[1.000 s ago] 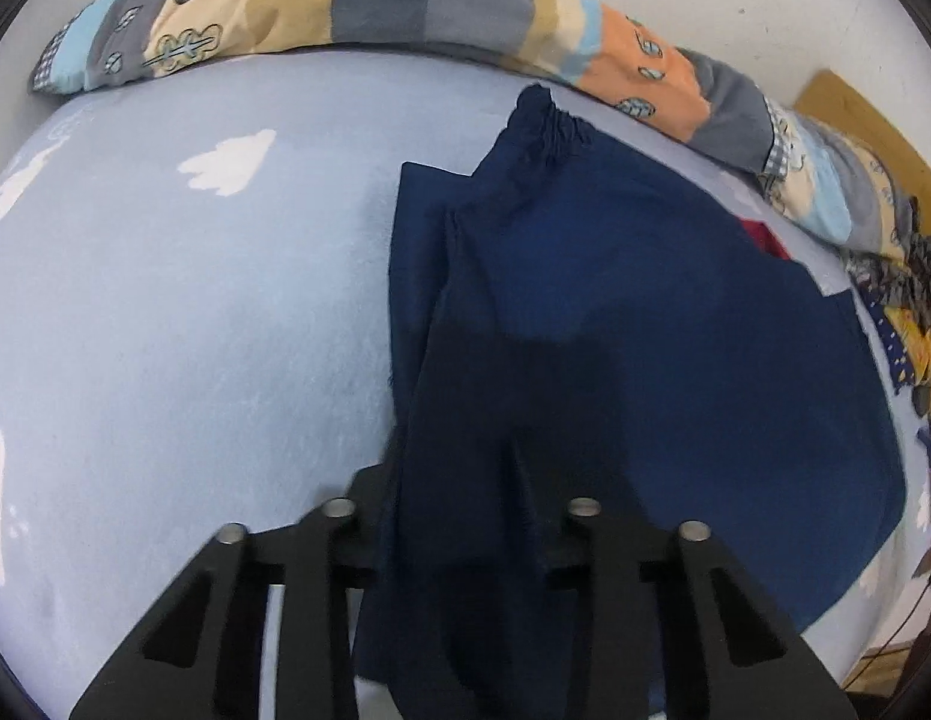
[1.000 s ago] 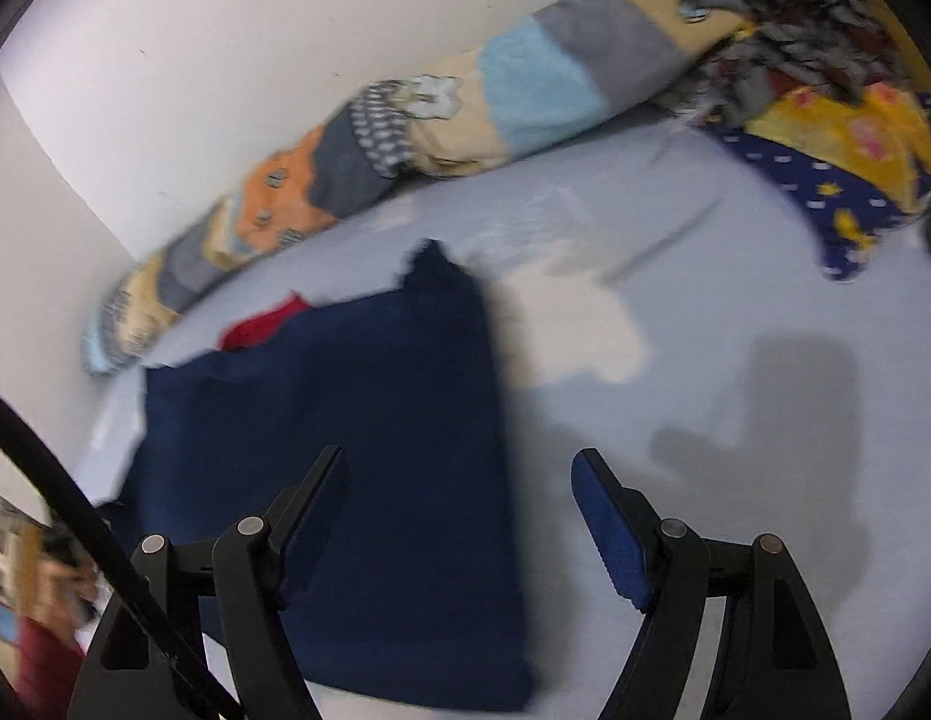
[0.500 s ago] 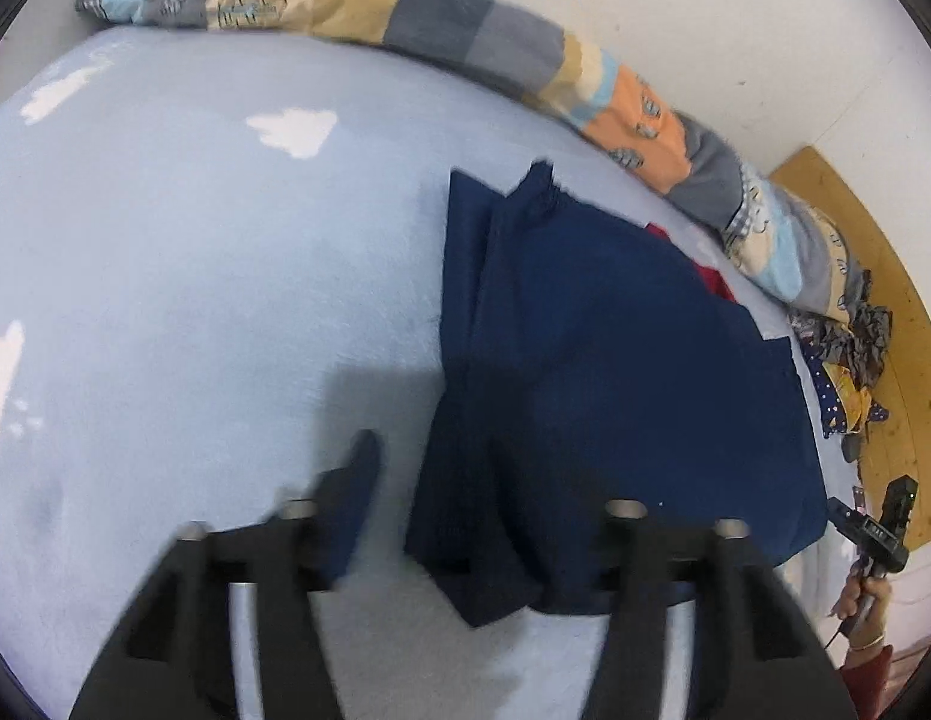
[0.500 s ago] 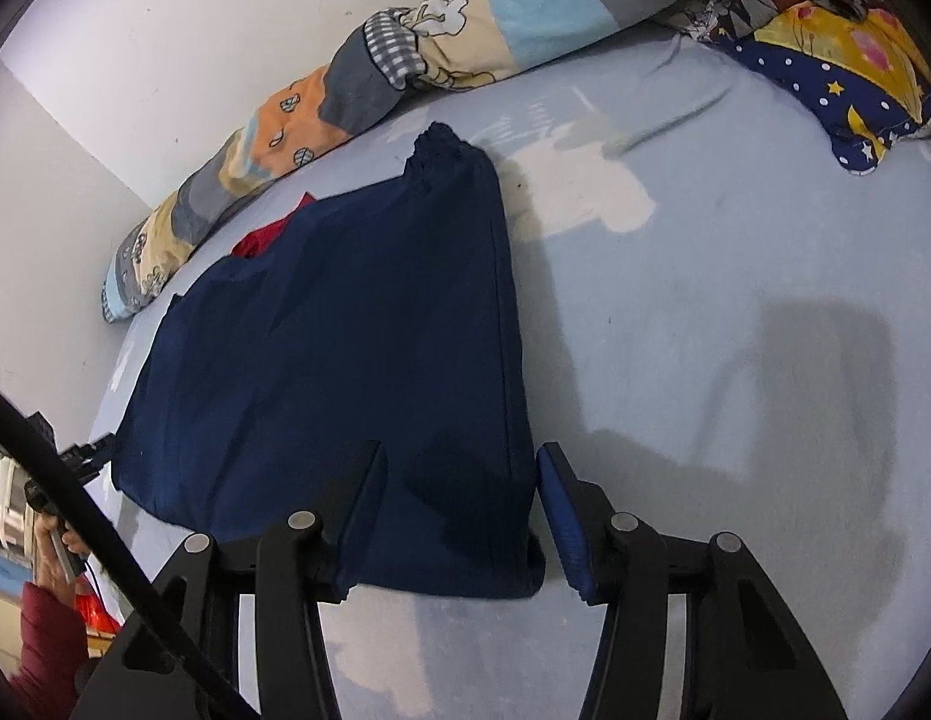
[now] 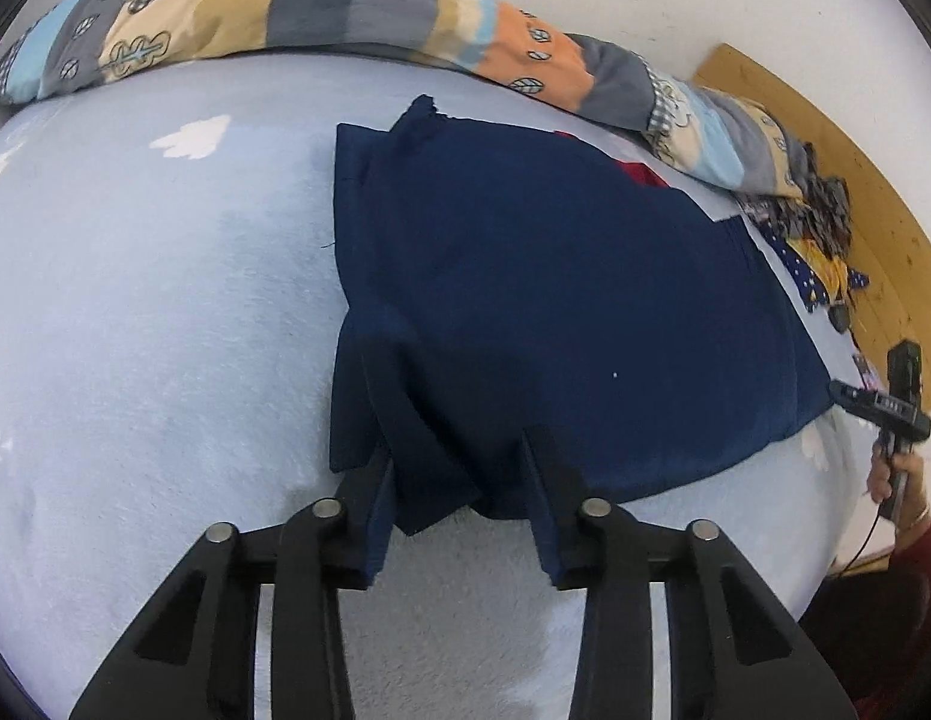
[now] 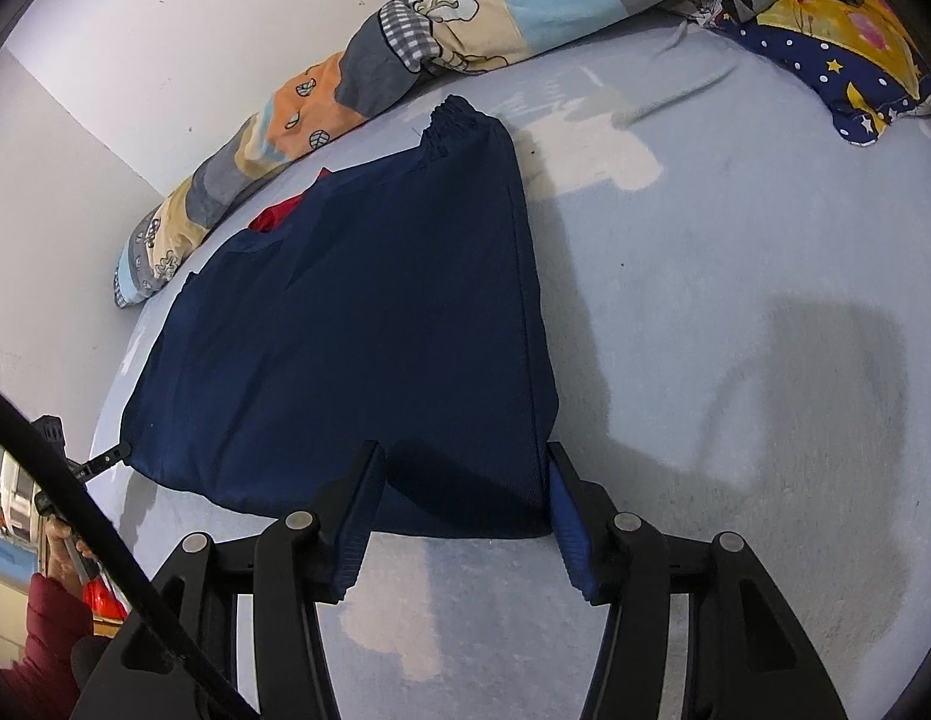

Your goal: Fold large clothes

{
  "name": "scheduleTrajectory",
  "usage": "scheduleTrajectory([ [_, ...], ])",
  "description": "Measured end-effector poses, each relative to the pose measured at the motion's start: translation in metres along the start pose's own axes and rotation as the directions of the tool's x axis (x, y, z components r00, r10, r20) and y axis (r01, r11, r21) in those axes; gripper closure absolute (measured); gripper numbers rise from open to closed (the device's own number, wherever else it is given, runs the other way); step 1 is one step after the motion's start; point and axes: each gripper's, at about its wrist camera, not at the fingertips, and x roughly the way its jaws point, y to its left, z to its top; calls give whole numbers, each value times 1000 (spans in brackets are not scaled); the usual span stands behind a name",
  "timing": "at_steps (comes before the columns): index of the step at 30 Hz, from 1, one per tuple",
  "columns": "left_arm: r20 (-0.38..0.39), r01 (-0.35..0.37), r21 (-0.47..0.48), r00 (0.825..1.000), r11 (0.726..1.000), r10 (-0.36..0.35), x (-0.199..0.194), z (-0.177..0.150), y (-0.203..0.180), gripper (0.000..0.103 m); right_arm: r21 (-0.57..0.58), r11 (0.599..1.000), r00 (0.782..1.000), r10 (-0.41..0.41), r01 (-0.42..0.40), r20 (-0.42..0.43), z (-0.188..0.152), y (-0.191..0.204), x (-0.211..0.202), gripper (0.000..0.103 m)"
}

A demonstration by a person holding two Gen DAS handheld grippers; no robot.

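Observation:
A navy garment (image 5: pixel 555 276) lies flat and folded on the pale blue bed sheet (image 5: pixel 135 330). My left gripper (image 5: pixel 456 444) is at its near left corner. The jaws are closing with the bunched corner between them, and bare sheet shows further back between the fingers. In the right wrist view the same navy garment (image 6: pixel 357 312) spreads away to the left. My right gripper (image 6: pixel 463 447) straddles its near right corner, jaws apart, with the cloth lying flat between the fingers.
A rolled patchwork quilt (image 5: pixel 345 12) lines the wall behind the garment. A red item (image 6: pixel 279 216) peeks out at the garment's far edge. Loose clothes (image 6: pixel 825 24) are piled at the bed's end. A hand in a red sleeve (image 5: pixel 897 480) holds a black device.
The left gripper let the lifted cloth drop, opened, and has narrowed around the near left corner. The right gripper came down to the near right corner and narrowed its jaws.

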Motion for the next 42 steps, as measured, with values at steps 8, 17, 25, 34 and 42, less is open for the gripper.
scheduleTrajectory([
  [8,20,70,63,997,996,-72,-10,-10,6,84,27,1000,1000,13,-14,21,-2,-2,-4,45],
  [17,-14,131,68,991,989,-130,-4,-6,17,97,27,1000,999,14,-15,32,-3,-3,-4,44],
  [25,-17,38,106,999,994,-36,-17,-12,34,100,-53,995,996,-85,86,22,-2,0,-6,97],
  [34,-44,-58,52,997,997,60,-23,-27,63,102,11,996,993,-91,90,76,-4,-22,-24,99],
  [42,37,80,81,996,993,-84,-41,-36,33,62,28,999,995,26,-29,94,-11,-17,-32,38],
])
